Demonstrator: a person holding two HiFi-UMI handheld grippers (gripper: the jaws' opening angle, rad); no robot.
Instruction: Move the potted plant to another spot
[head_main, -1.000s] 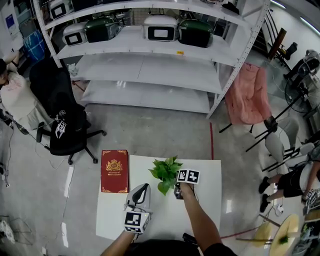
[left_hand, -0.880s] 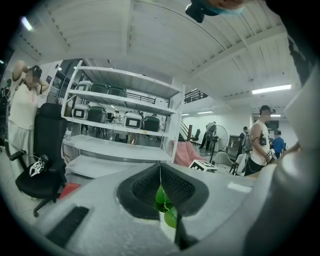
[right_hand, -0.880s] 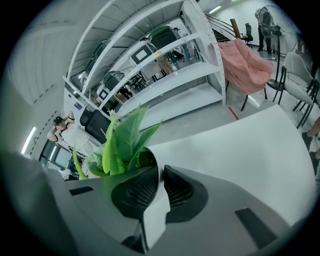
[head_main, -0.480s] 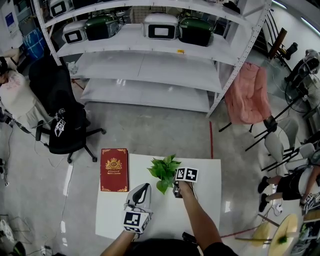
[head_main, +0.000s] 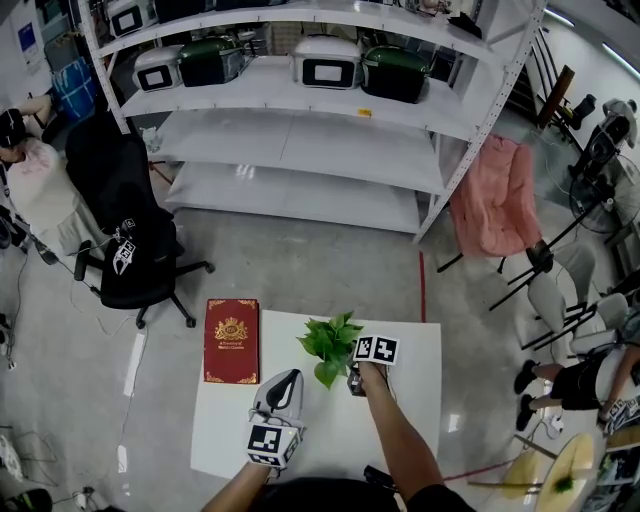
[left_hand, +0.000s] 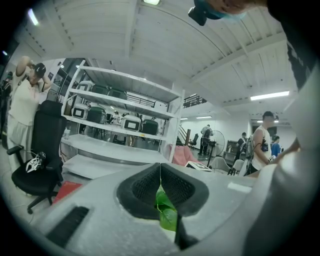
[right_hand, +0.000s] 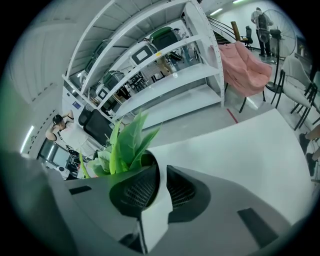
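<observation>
The potted plant (head_main: 328, 345) stands near the back middle of the white table (head_main: 410, 425), its green leaves hiding the pot from above. My right gripper (head_main: 354, 380) is at the plant's right side. In the right gripper view the right gripper (right_hand: 159, 170) is shut on the pot's white rim (right_hand: 156, 212), with the leaves (right_hand: 127, 145) rising just to the left. My left gripper (head_main: 287, 377) hovers over the table's front left, jaws pointing at the plant. There the left gripper (left_hand: 160, 167) is shut and holds nothing, and a green leaf (left_hand: 166, 212) shows beyond the pads.
A red book (head_main: 231, 340) lies at the table's back left corner. Beyond the table stands a white shelf rack (head_main: 300, 135) with appliances. A black office chair (head_main: 130, 245) and a person (head_main: 35, 190) are at the left, a pink-draped chair (head_main: 495, 195) at the right.
The plant and both grippers hold their places. Only the head view has shifted slightly.
</observation>
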